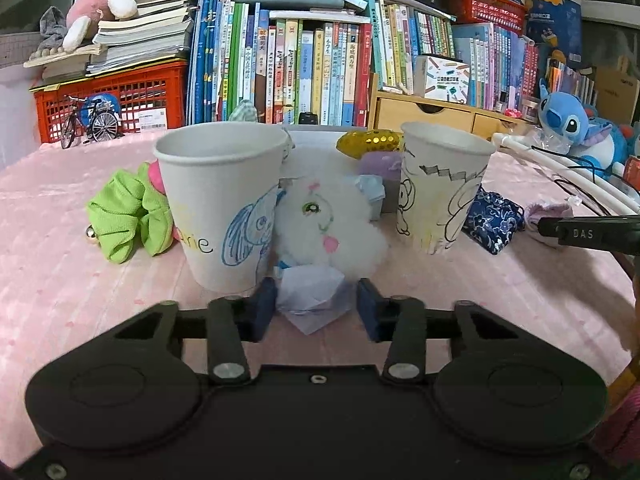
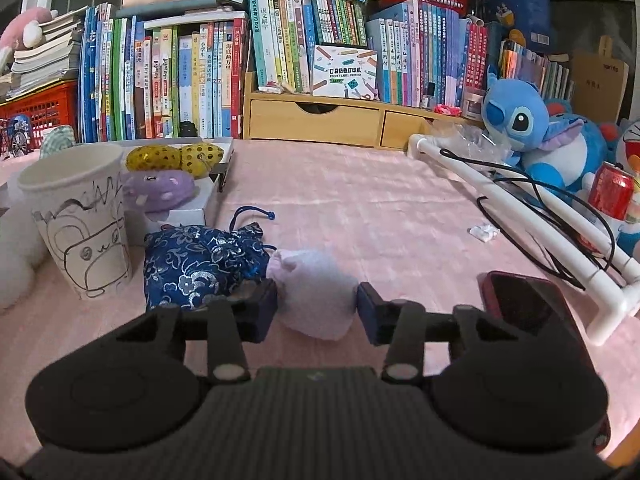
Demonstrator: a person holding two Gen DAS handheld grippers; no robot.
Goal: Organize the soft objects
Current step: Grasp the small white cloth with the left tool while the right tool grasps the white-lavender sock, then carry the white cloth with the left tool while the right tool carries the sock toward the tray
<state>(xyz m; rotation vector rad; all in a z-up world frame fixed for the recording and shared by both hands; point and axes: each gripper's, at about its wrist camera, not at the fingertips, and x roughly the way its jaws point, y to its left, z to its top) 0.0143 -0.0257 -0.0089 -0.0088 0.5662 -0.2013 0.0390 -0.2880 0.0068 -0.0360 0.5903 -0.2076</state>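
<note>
Both tools poised, each straddling a soft piece, nothing gripped yet.

Left tool (image 1: 316, 304) spread wide, a crumpled pale paper-like wad (image 1: 310, 294) sitting between its fingers, not pinched as far as I can see. Right tool (image 2: 317, 306) just as wide, a lilac pouch (image 2: 316, 292) lying between the pads on the pink surface (image 2: 380, 216), maybe grazing them. Just left of it, the blue floral bag (image 2: 200, 264). Further out on the left side, a white plush (image 1: 332, 224) wedged between two doodled cups (image 1: 224, 200), a green scrunchie (image 1: 128, 216) beside the nearer cup, then a purple plush (image 2: 160, 190) and gold sequin toy (image 2: 176, 158) on a white box. Looks like the pick-up step: next, squeeze gently on the wad and pouch, lift clear, likely carry them cupward without knocking the light cups.
</note>
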